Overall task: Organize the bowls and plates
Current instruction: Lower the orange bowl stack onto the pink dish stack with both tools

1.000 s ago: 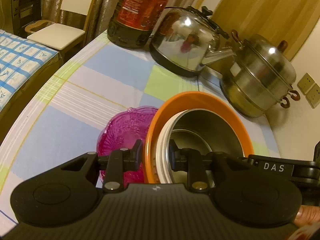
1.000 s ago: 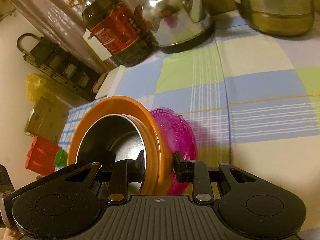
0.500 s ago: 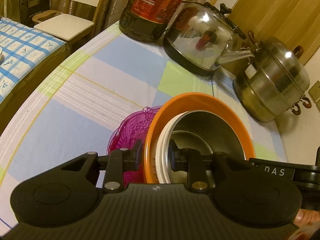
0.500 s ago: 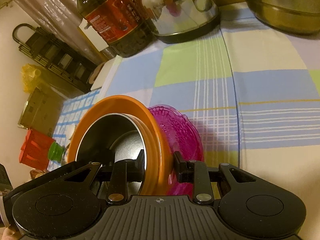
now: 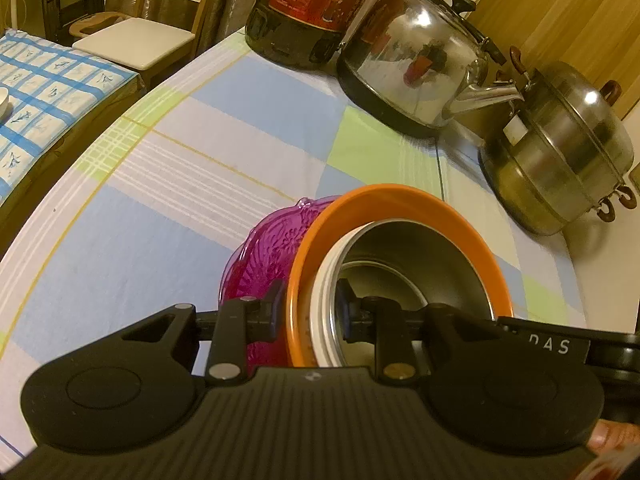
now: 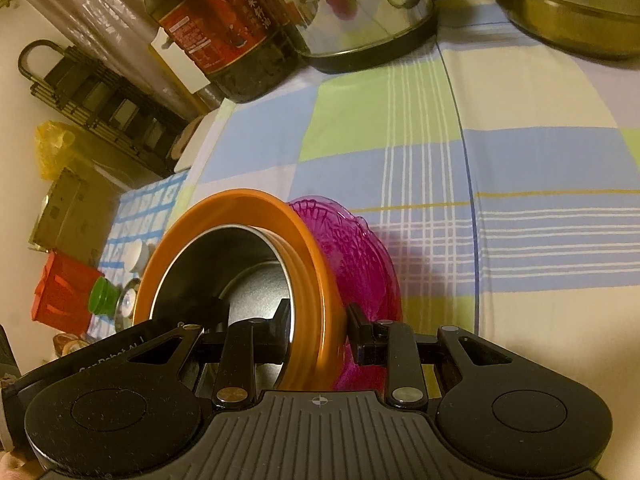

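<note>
1. Both grippers' black bodies cover the near rim of the nested stack, so how it meets the tablecloth point(image 5: 224, 128) is hidden; the oil bottle point(image 5: 316, 4) and the steamer pot point(image 6: 568, 4) are cut off by the frame edges
2. Inside the orange bowl point(image 5: 400, 200) sits a steel bowl point(image 5: 420, 248); white rings between them look like another bowl's edge, but how many is hard to tell
3. One pink glass dish point(image 5: 264, 256) lies under the orange bowl, low over the table's front part
4. The left gripper point(image 5: 308, 308) pinches the stack's rim, one finger outside against the orange wall, one inside the steel bowl
5. The right gripper point(image 6: 320, 324) pinches the opposite rim the same way, its outer finger beside the pink dish
6. Counted: two grippers, one orange bowl, one steel bowl, one pink dish
7. Behind stand one kettle point(image 5: 420, 64), the bottle and the pot; a chair point(image 5: 136, 40) and a blue-checked table point(image 5: 44, 88) lie off to the side
</note>
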`<state>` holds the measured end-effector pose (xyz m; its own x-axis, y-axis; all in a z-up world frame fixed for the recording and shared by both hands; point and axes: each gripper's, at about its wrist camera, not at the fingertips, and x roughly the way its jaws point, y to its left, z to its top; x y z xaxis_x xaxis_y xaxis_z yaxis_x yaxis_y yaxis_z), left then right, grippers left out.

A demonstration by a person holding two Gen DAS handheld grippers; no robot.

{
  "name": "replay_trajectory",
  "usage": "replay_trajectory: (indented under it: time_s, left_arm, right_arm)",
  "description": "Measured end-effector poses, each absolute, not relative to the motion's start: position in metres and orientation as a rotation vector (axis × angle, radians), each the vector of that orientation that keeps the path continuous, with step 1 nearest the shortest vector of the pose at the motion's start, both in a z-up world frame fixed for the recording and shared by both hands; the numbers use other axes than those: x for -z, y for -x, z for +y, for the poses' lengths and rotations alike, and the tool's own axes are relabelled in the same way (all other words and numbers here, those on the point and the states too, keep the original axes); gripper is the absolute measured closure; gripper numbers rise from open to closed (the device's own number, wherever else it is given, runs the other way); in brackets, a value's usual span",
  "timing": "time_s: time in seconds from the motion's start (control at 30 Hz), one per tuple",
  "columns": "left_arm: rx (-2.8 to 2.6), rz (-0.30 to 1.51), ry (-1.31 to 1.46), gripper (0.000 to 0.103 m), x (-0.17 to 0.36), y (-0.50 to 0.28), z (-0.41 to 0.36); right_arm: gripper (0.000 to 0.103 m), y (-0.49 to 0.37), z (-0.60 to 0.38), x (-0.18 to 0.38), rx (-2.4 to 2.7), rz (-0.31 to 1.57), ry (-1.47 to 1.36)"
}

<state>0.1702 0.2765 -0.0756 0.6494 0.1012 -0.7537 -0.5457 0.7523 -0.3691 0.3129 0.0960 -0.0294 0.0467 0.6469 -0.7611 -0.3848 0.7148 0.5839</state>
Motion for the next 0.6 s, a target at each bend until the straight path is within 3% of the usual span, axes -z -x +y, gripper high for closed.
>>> replay_trajectory:
  time_s: [0.6]
  left_arm:
    - [-0.411,0.809,0.581,0.080,0.0785,-0.1740,0.2732]
  right_arm:
    - [0.074,-0.3148,0.1012,0.0378,-0.807,1.322,-0.241]
